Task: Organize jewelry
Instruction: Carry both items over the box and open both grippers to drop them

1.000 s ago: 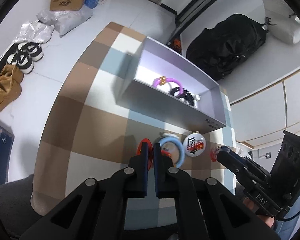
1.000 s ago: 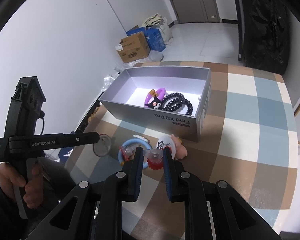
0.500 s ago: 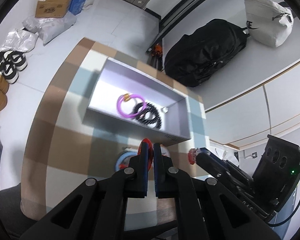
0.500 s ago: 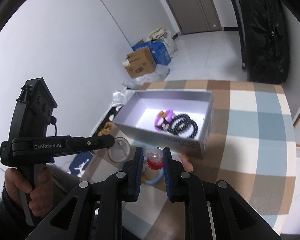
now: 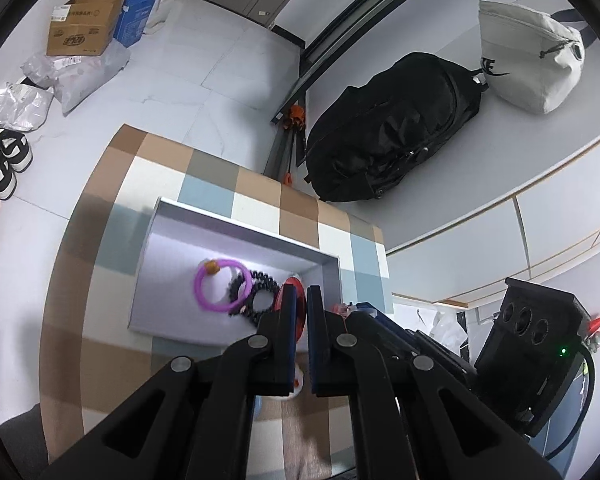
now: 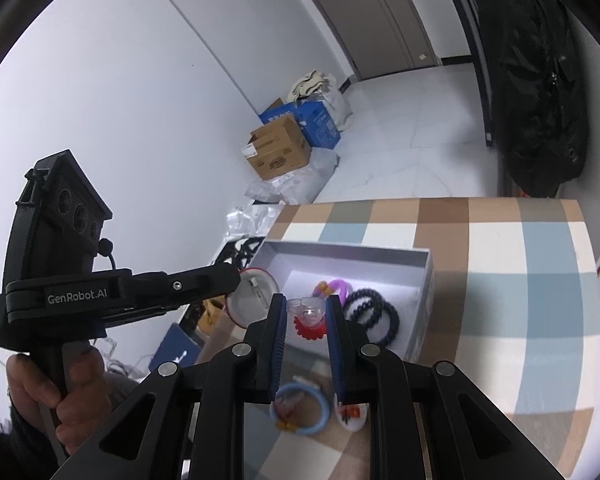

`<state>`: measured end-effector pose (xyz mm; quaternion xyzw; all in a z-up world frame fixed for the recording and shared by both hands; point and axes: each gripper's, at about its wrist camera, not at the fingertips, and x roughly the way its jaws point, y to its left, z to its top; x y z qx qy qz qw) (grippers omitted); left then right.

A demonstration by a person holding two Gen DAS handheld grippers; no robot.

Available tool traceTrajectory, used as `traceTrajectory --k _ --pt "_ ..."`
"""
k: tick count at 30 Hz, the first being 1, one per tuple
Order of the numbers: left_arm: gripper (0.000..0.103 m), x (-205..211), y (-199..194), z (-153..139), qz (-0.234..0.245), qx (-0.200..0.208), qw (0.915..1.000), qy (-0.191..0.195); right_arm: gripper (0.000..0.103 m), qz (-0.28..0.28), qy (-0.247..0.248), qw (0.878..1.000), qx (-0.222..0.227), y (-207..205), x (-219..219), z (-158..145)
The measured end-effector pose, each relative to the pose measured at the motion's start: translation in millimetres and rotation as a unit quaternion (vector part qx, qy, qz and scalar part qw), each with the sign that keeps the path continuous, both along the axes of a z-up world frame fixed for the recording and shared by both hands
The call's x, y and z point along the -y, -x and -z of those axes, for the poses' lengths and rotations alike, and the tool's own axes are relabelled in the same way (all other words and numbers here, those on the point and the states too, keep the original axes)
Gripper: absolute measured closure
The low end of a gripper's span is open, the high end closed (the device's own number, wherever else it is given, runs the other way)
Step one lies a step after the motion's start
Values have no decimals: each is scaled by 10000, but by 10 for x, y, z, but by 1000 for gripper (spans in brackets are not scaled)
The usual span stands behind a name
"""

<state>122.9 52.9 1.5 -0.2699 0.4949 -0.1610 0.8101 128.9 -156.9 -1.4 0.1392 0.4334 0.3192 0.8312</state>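
Note:
A grey open box (image 5: 236, 224) (image 6: 420, 264) stands on the checked table and holds a purple bracelet (image 5: 220, 286) and black bead bracelets (image 5: 260, 298) (image 6: 374, 316). My left gripper (image 5: 298, 300) is shut on a round red-rimmed badge (image 5: 296, 304), held above the box's near right part; the badge shows white in the right wrist view (image 6: 252, 296). My right gripper (image 6: 306, 312) is shut on a clear and red toothed charm (image 6: 308, 318), held above the box's near edge. A blue ring (image 6: 300, 408) and a white badge (image 6: 350, 414) lie on the table below.
The checked table (image 5: 112, 360) (image 6: 500, 280) has edges close on all sides. A black bag (image 5: 388, 128) and a white bag (image 5: 532, 56) lie beyond the table. Cardboard boxes (image 6: 280, 152), plastic bags and shoes (image 5: 4, 160) are on the floor.
Both grippers have risen and moved forward over the box, each still holding its item. The blue ring and white badge have dropped below the fingers.

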Motion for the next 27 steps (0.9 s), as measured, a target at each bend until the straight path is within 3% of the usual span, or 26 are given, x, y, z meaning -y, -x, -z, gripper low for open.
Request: traceTrajectory --k 7,9,10,12,14,15,19,27 --pt "102 16 -159 137 177 -131 9997 125 83 52 -10 9998 -177 -229 -77 84" --pt "102 46 -203 140 298 -94 9992 231 77 84 18 9997 -233 -276 -85 117" --pt "99 53 -227 148 300 -111 9993 216 67 116 48 9995 -286 -299 -72 143" --pt "77 54 -251 160 298 -108 9992 226 60 174 -28 9994 -306 -295 -19 146" --pt "59 26 -244 172 222 -64 9992 331 39 243 -41 9993 -297 -296 42 142" --pt "57 5 -231 173 153 -34 9994 318 36 274 -71 9992 -280 -297 73 134" --pt "56 6 -204 156 139 -5 9998 121 17 432 -87 9988 -198 -279 183 106" --pt "56 32 -53 103 -110 281 9963 -803 7 522 -84 9983 -232 -257 241 127"
